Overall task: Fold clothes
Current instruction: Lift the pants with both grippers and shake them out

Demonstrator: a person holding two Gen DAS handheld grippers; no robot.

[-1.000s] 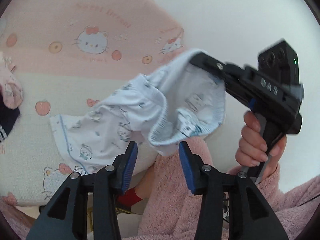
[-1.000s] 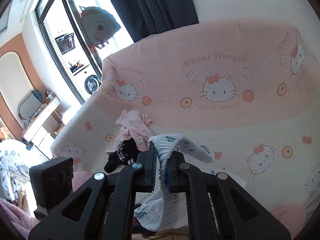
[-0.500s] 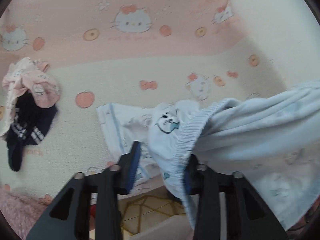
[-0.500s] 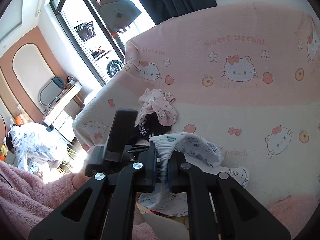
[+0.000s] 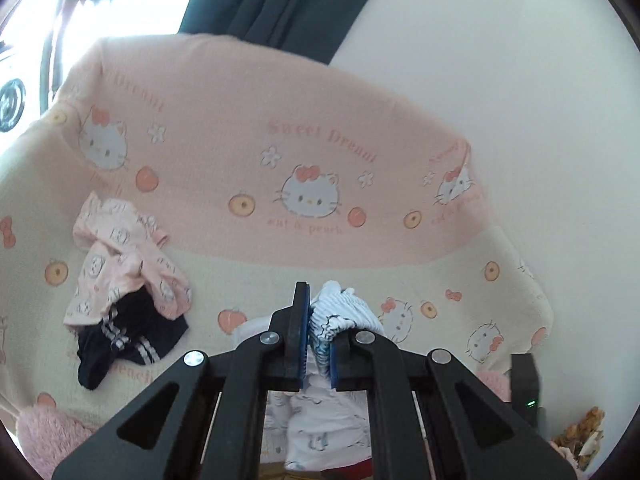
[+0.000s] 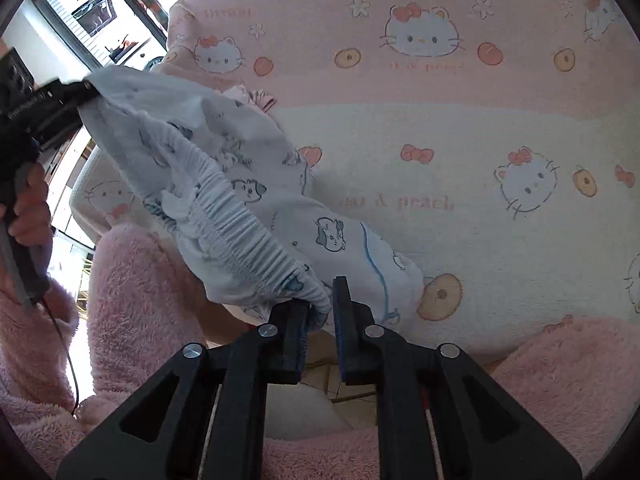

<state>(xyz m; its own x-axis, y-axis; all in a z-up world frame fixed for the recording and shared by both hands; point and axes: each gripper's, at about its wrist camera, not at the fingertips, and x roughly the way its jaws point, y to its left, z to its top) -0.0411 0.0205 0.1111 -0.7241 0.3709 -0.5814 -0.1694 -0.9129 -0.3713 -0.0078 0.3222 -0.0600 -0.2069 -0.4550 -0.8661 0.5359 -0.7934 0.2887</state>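
The left gripper [image 5: 318,334] is clamped on a bunched edge of the pale blue printed shorts [image 6: 240,184], its blue-padded jaws pressed narrow against the gathered cloth. In the right wrist view that same gripper shows at the upper left, held by a hand [image 6: 28,208], with the shorts' corner pinched at its tip. The right gripper [image 6: 322,312] has the ruffled elastic waistband between its jaws; a narrow gap is visible beside the cloth, so the jaws look closed on the band but not fully pressed together.

The shorts hang stretched between the two grippers, the waistband running as a diagonal ridge from upper left down to the right gripper. The lower part of the shorts, with a thin blue seam line, drapes onto the front edge of the sofa cover [image 6: 500,152].

The cover is pink over the backrest and cream over the seat, printed with cats, bows and peaches. The seat to the right of the shorts is bare and wide. On the seat's left side, well apart from the shorts, lies a crumpled pink garment [image 5: 120,256] resting on top of a dark striped garment [image 5: 120,344]. A fluffy pink sleeve [image 6: 132,280] sits below the waistband, and a dark curtain [image 5: 280,4] hangs behind the sofa back.
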